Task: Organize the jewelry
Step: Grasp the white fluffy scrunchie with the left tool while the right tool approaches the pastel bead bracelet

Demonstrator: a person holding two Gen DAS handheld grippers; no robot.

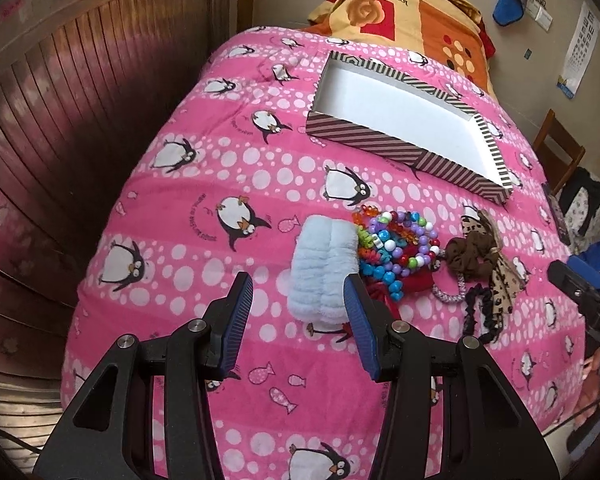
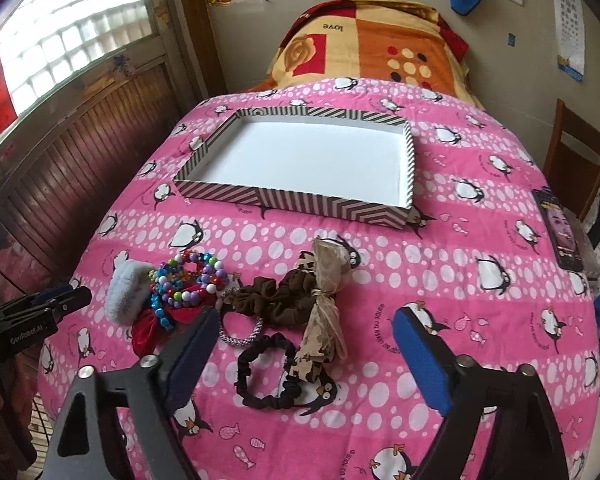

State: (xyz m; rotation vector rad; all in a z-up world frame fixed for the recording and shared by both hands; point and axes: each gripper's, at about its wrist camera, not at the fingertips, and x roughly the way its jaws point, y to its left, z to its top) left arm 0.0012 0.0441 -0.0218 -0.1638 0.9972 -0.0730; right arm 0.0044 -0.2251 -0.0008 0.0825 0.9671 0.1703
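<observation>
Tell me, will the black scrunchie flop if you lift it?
Probably yes. The black scrunchie lies as a thin, crinkled fabric loop, flat on the pink blanket, so it would likely droop from a hand-held gripper. It looks light and soft, unlikely to roll or break.

My bed (image 2: pixel 440 292) wears a pink penguin quilt. On it lie an open striped box (image 2: pixel 300 196) mid-bed, a heap of beads (image 2: pixel 188 280) and scrunchies (image 2: pixel 276 300) nearer me, a phone (image 2: pixel 560 236) at the right edge.
</observation>
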